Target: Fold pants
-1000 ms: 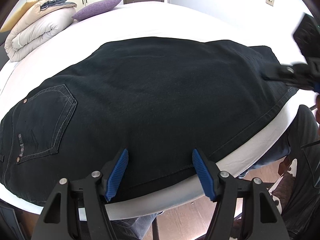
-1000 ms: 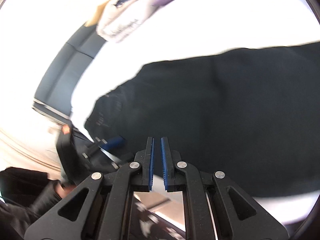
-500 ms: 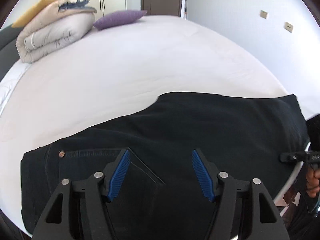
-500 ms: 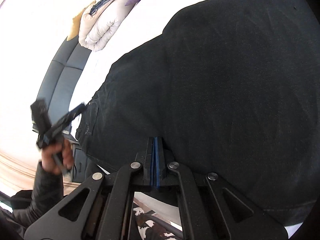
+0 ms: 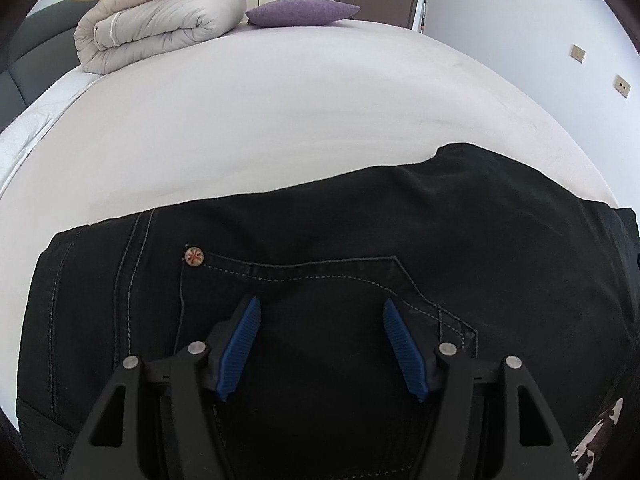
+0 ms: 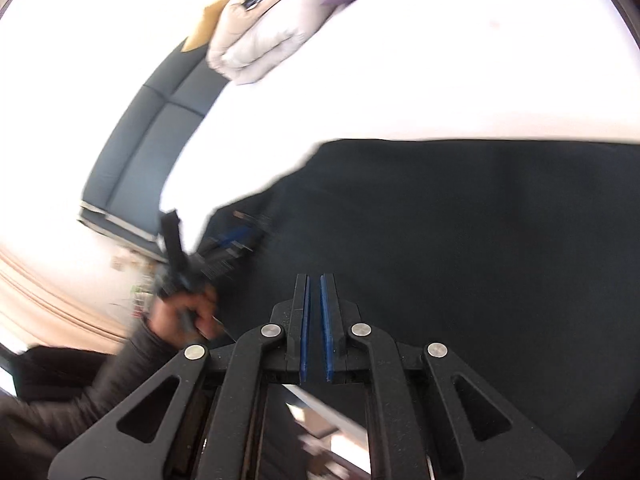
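Note:
Black jeans [image 5: 400,232] lie flat along the near edge of a white bed [image 5: 280,120], back pocket [image 5: 320,280] and a round rivet [image 5: 194,257] facing up. My left gripper [image 5: 321,302] hovers open over that pocket, with nothing pinched between its blue pads. In the right wrist view the same jeans [image 6: 460,220] fill the right side. My right gripper [image 6: 315,280] is over their near edge; its jaws are opening, a thin gap shows and nothing is between them. The left gripper [image 6: 228,240] appears blurred there, held by a hand [image 6: 184,312].
A rolled beige duvet [image 5: 160,28] and a purple pillow [image 5: 302,12] lie at the far end of the bed. A grey headboard [image 6: 152,136] runs along the left. The white wall [image 5: 520,20] on the right carries sockets. A patterned rug [image 5: 596,436] shows below the bed edge.
The left gripper travelled along the jeans from the leg to above the back pocket, staying open. The right gripper closed fully, then parted slightly, and its view swung across the jeans.

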Tool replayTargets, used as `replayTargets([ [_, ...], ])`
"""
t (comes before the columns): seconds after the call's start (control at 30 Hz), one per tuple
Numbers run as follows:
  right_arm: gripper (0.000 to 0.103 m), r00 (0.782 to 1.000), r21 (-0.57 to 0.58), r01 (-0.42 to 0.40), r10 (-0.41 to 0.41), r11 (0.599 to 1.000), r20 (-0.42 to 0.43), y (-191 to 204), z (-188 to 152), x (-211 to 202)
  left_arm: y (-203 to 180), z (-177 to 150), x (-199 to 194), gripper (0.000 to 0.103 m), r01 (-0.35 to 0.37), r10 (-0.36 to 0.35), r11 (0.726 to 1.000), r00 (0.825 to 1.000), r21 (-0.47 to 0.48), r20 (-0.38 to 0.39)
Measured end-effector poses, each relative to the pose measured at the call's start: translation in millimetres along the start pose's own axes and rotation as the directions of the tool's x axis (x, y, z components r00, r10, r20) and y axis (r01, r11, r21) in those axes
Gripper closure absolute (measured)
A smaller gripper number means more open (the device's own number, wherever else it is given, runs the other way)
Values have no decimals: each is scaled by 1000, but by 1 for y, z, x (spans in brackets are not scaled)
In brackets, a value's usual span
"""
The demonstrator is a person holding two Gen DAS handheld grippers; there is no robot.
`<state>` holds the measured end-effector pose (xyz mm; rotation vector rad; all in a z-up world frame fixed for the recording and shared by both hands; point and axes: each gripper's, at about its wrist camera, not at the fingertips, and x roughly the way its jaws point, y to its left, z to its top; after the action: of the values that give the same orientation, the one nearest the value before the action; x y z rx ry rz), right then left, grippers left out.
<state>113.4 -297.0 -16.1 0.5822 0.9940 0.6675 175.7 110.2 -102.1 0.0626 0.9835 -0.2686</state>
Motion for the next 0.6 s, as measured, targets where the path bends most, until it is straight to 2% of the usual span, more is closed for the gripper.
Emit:
replayTargets([
  [0.07, 97, 998, 18, -46, 47, 999, -31, 10, 17, 43, 2, -3, 0, 36, 12, -12, 1000, 1000, -17, 18],
  [0.17, 97, 991, 126, -79, 91, 989, -93, 4, 27, 105, 4, -6, 1, 35, 11, -11, 1000, 999, -15, 32],
  [0.23, 100, 993, 203, -43, 64, 978, -98, -15, 26, 131, 4, -4, 3, 35, 9, -8, 1000, 1000, -13, 29],
  [0.27, 103, 994, 251, -52, 74, 967, -79, -28, 24, 135, 4, -12, 0, 35, 12, -11, 1000, 1000, -12, 29],
  [0.33, 103, 992, 305, -123, 128, 944, 6, -48, 21, 122, 3, -12, -2, 35, 14, -14, 1000, 999, -11, 29],
  [0.4, 103, 995, 317, -92, 75, 944, 67, -60, 17, 97, 3, -11, -3, 35, 12, -12, 1000, 1000, -10, 29],
  [0.43, 103, 991, 360, -102, 62, 927, 121, -76, 14, 77, 2, -11, -3, 35, 9, -9, 1000, 1000, -8, 30],
  [0.5, 103, 973, 441, -130, 29, 888, 229, -107, 3, 36, 0, -12, -2, 35, 3, -3, 1000, 1000, -5, 30],
  [0.6, 103, 938, 508, -111, -80, 854, 339, -139, -13, -27, -4, -11, -2, 35, -7, 7, 1000, 1000, -2, 29],
])
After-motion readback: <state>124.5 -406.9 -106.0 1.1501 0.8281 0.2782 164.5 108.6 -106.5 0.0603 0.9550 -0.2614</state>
